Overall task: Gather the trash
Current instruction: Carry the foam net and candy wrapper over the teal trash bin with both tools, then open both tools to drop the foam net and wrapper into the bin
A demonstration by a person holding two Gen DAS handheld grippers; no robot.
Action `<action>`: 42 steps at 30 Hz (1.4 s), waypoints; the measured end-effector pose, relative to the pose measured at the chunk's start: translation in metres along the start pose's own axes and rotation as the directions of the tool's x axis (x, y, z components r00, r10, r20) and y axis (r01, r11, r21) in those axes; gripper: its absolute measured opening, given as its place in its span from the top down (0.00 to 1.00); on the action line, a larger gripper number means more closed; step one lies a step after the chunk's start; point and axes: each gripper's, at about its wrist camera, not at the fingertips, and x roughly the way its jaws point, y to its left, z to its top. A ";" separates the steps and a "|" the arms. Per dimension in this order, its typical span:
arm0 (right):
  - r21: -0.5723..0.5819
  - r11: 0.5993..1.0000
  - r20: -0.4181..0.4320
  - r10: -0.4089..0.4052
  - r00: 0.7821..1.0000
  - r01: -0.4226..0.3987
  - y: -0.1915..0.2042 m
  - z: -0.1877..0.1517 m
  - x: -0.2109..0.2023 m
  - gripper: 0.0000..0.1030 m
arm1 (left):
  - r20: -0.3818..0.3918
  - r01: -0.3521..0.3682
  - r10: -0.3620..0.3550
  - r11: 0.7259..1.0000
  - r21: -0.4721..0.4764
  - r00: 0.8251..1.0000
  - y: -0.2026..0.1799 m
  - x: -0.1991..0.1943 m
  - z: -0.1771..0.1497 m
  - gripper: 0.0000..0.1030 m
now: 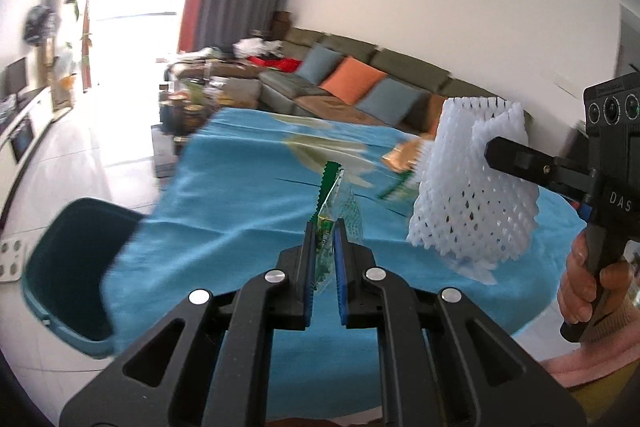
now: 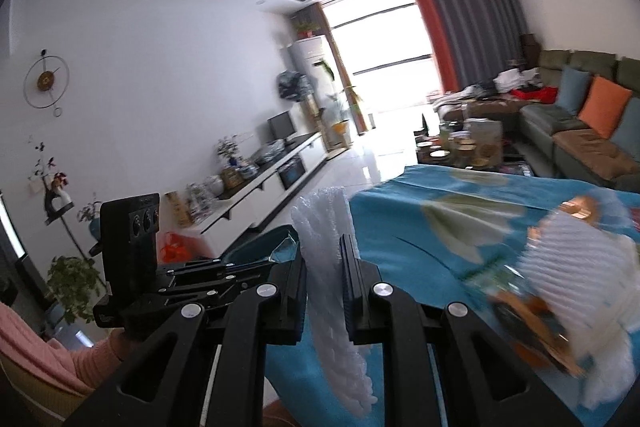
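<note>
Blue tablecloth [image 1: 224,195] fills mid-frame, teal bin [image 1: 68,267] at lower left. Your right gripper [image 1: 490,151], right edge, pinches the white foam net [image 1: 472,195] above the cloth. Your left gripper [image 1: 324,251], bottom centre, has jaws clamped on a green wrapper [image 1: 326,223]. More wrappers [image 2: 560,267] lie blurred on the cloth.

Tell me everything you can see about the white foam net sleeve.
The white foam net sleeve is a soft mesh tube with diamond-shaped holes and jagged ends, like fruit packing. It hangs roughly upright, lifted above the blue tablecloth, its wall pinched flat between the pads of the right hand-held gripper. Nothing else visibly touches it.
</note>
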 end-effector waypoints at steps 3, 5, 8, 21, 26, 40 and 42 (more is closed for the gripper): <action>-0.019 0.999 -0.010 0.043 0.999 -0.043 0.013 0.011 0.026 0.87 | 0.025 -0.078 0.078 0.997 -0.030 0.997 0.024 -0.015 0.003 0.91; -0.032 0.997 -0.015 0.073 0.997 -0.073 0.020 0.018 0.044 0.87 | 0.036 -0.126 0.128 0.991 -0.047 0.991 0.039 -0.025 0.006 0.91; -0.036 0.992 -0.030 0.123 0.992 -0.124 0.031 0.028 0.073 0.87 | 0.043 -0.196 0.200 0.977 -0.082 0.979 0.063 -0.038 0.009 0.91; 0.003 0.966 -0.103 0.259 0.960 -0.260 0.064 0.046 0.183 0.87 | -0.017 -0.393 0.397 0.900 -0.188 0.918 0.155 -0.058 0.001 0.91; 0.021 0.964 -0.150 0.265 0.953 -0.265 0.072 0.040 0.223 0.87 | -0.050 -0.427 0.426 0.881 -0.203 0.903 0.174 -0.040 0.002 0.91; 0.042 0.978 -0.328 0.204 0.922 -0.202 0.091 0.019 0.305 0.85 | -0.151 -0.484 0.460 0.847 -0.219 0.875 0.199 0.010 -0.009 0.90; 0.053 0.980 -0.349 0.200 0.916 -0.194 0.090 0.014 0.311 0.85 | -0.163 -0.490 0.463 0.842 -0.227 0.871 0.203 0.016 -0.010 0.88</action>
